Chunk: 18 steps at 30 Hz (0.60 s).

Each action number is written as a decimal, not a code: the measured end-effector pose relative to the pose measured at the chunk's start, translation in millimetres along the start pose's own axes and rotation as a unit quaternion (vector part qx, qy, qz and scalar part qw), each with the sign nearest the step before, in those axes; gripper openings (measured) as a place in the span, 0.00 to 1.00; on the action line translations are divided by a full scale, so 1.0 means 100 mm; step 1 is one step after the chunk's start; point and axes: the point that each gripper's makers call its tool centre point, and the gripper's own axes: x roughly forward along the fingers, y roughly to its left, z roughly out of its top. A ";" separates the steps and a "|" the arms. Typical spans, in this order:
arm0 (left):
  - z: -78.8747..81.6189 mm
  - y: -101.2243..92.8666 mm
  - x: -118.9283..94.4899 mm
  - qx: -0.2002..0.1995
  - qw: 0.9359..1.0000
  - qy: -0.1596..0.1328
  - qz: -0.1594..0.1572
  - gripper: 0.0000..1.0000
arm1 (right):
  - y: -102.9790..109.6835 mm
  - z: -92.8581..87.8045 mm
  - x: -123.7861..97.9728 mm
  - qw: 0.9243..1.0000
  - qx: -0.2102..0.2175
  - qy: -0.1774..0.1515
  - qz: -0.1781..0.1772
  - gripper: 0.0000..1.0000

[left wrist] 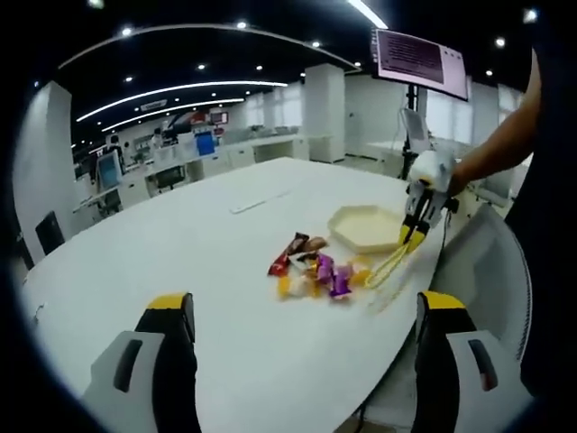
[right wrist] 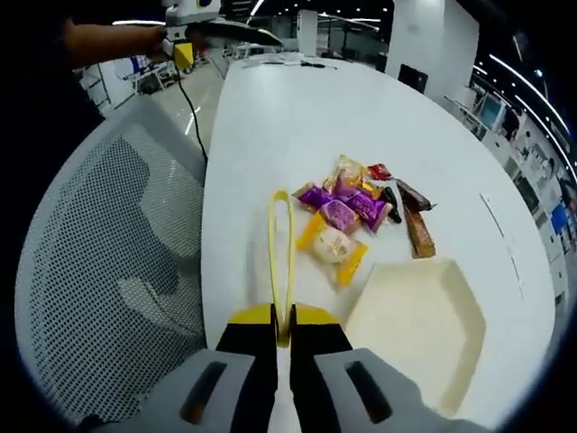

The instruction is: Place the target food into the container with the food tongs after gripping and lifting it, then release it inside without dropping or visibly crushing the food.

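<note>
Yellow food tongs [right wrist: 281, 253] stick out over the white table [right wrist: 270, 117], and my right gripper [right wrist: 283, 322] is shut on their handle end. The tongs' tips sit just left of a pile of wrapped snacks [right wrist: 353, 212], with nothing between them. A cream hexagonal container [right wrist: 415, 329] lies empty, right of the tongs. In the left gripper view, the right gripper [left wrist: 416, 230] holds the tongs [left wrist: 388, 266] between the container [left wrist: 365, 225] and the snacks [left wrist: 311, 268]. My left gripper [left wrist: 306, 302] is wide open over bare table, well short of the pile.
A white mesh chair [right wrist: 99, 271] stands at the table's edge beside the right gripper. The left gripper [right wrist: 185, 50] shows far off, held by a person's arm. A monitor [left wrist: 419, 59] and office desks stand beyond the table.
</note>
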 end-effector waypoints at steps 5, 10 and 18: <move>0.07 0.02 0.02 0.003 1.000 -0.003 -0.009 0.98 | -0.05 0.13 -0.08 1.000 0.004 -0.011 -0.005 0.01; 0.15 -0.02 0.06 0.008 1.000 -0.008 -0.025 0.98 | -0.11 0.27 -0.16 1.000 0.011 -0.025 -0.007 0.02; 0.34 -0.20 0.15 0.009 0.996 -0.029 -0.081 0.92 | -0.25 0.62 -0.40 0.997 0.023 -0.074 -0.004 0.02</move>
